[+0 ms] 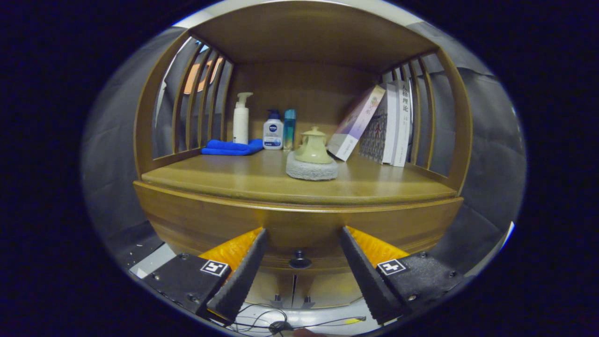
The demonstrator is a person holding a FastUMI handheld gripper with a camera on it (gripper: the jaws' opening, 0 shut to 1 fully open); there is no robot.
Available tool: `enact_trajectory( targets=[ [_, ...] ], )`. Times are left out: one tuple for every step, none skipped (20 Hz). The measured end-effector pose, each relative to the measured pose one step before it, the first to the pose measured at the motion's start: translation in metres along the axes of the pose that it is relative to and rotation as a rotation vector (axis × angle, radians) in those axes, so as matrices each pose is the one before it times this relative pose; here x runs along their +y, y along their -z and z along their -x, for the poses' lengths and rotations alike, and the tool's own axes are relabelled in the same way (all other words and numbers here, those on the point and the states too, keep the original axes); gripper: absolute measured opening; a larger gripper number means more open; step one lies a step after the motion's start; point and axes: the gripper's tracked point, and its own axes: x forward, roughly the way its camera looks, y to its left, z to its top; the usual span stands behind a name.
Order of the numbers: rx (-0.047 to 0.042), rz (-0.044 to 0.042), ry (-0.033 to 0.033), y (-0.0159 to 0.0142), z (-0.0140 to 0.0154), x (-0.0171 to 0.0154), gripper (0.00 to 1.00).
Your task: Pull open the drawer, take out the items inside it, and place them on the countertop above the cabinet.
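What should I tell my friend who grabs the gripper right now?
Gripper: open, fingers spread either side of the small dark round drawer knob, not touching it.
Wooden drawer front: shut, just below the wooden countertop.
Already on the countertop: pale green lidded pot on a grey round pad, blue folded cloth, bottles, books.
Done: nothing yet.
Left: grip the knob, pull the drawer open, lift its items onto the countertop.

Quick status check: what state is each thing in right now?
Drawer: closed, knob untouched.
Gripper: fingers open, spread either side of the knob.
Teapot: upright, lid on, on a grey pad.
Pump bottle: upright.
Blue cloth: folded.
Books: leaning.
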Motion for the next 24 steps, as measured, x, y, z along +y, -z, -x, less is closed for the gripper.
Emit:
enact_trajectory(
  targets=[
    [-0.00471, -0.00542, 0.00431, -0.00077, -0.00274, 0.00119, 1.00],
    [0.00811, 0.00385, 0.00292, 0.00055, 0.00170, 0.00153, 1.00],
    [-0.00230, 0.01211, 0.00266, -0.00109, -0.00007, -0.00064, 1.00],
    [0.01029, 0.00508, -0.00223, 0.00165, 0.00034, 0.00013, 1.00],
    [0.00979, 0.00123, -0.01540, -0.00013, 0.00197, 0.00163, 1.00],
    [0.01339, -0.00698, -0.01853, -0.00037, 0.00240, 0.00054, 1.00],
    [0.00439, -0.01054, -0.01514, -0.00317, 0.00568, -0.00059, 1.00],
    [-0.00656, -0.00732, -0.01547, -0.00554, 0.00684, 0.00005, 1.00],
    [-0.01191, -0.00290, -0.01374, -0.00794, 0.00721, 0.00002, 1.00],
    [-0.01359, 0.00095, -0.01360, -0.00792, 0.00870, -0.00036, 1.00],
    [-0.01052, 0.00136, -0.00867, -0.00953, 0.00981, -0.00141, 1.00],
    [-0.01544, -0.00320, -0.01557, -0.01125, 0.00974, 0.00051, 1.00],
    [-0.01793, -0.00609, -0.01654, -0.01306, 0.01140, 0.00174, 1.00],
    [-0.01661, -0.00563, -0.01785, -0.01254, 0.01167, 0.00089, 1.00],
    [-0.01236, -0.00307, -0.01041, -0.01349, 0.01168, 0.00063, 1.00],
    [-0.01409, -0.00493, -0.01224, -0.01423, 0.01133, -0.00033, 1.00],
    [-0.01424, -0.00507, -0.01265, -0.01573, 0.01117, 0.00157, 1.00],
    [-0.02074, -0.00541, -0.01521, -0.01638, 0.01165, 0.00121, 1.00],
    [-0.01922, -0.00276, -0.01368, -0.01718, 0.01064, 0.00122, 1.00],
    [-0.02337, -0.00299, -0.01404, -0.01705, 0.01034, 0.00046, 1.00],
    [-0.01516, -0.00312, -0.01650, -0.01656, 0.01041, 0.00178, 1.00],
    [-0.01159, -0.00849, -0.01364, -0.01312, 0.01116, 0.00044, 1.00],
    [-0.01069, -0.01032, -0.01379, -0.01484, 0.00995, 0.00067, 1.00],
    [-0.01347, -0.00902, -0.01009, -0.01381, 0.00917, -0.00054, 1.00]
  ],
)
